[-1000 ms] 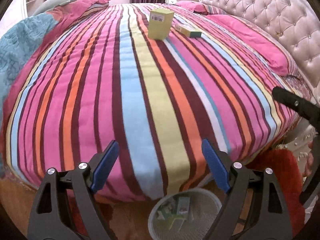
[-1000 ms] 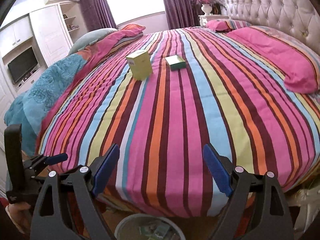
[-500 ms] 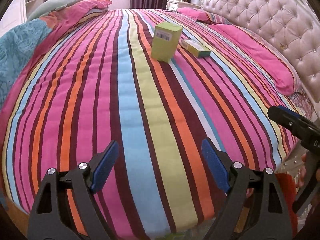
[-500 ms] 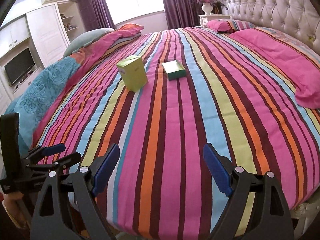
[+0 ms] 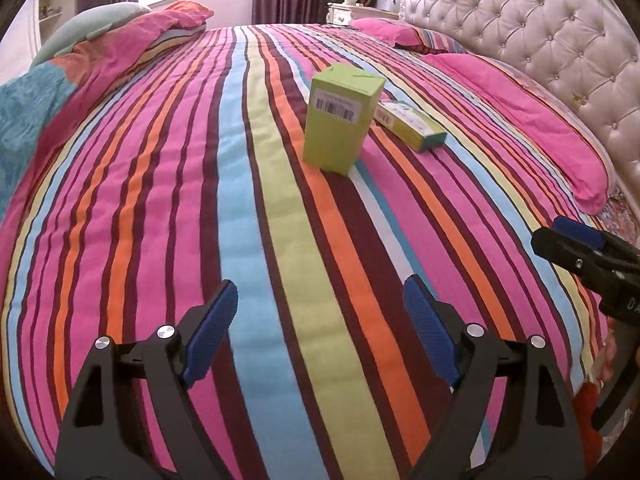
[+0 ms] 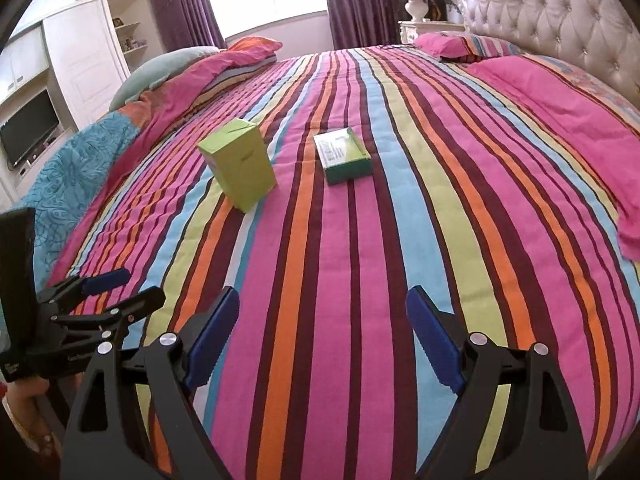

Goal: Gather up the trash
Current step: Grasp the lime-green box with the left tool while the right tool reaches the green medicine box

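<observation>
A tall lime-green box (image 5: pixel 340 120) with a barcode label stands upright on the striped bedspread (image 5: pixel 160 200). It also shows in the right wrist view (image 6: pixel 240 164). A flat green and white box (image 6: pixel 342 155) lies just right of it, also in the left wrist view (image 5: pixel 412 125). My left gripper (image 5: pixel 320 332) is open and empty over the bed's near part, well short of the boxes. My right gripper (image 6: pixel 322 336) is open and empty, also short of them. Each gripper shows at the edge of the other's view.
Pink pillows (image 5: pixel 532 120) lie along the tufted headboard (image 5: pixel 520 24) on the right. A folded quilt and teal blanket (image 6: pixel 80 168) lie on the bed's left side. A nightstand with a vase (image 6: pixel 416 12), a wardrobe and a TV (image 6: pixel 28 132) stand beyond.
Both grippers have moved forward over the bed toward the boxes, which look larger now. The mesh bin on the floor has dropped out of view. Both grippers stay open.
</observation>
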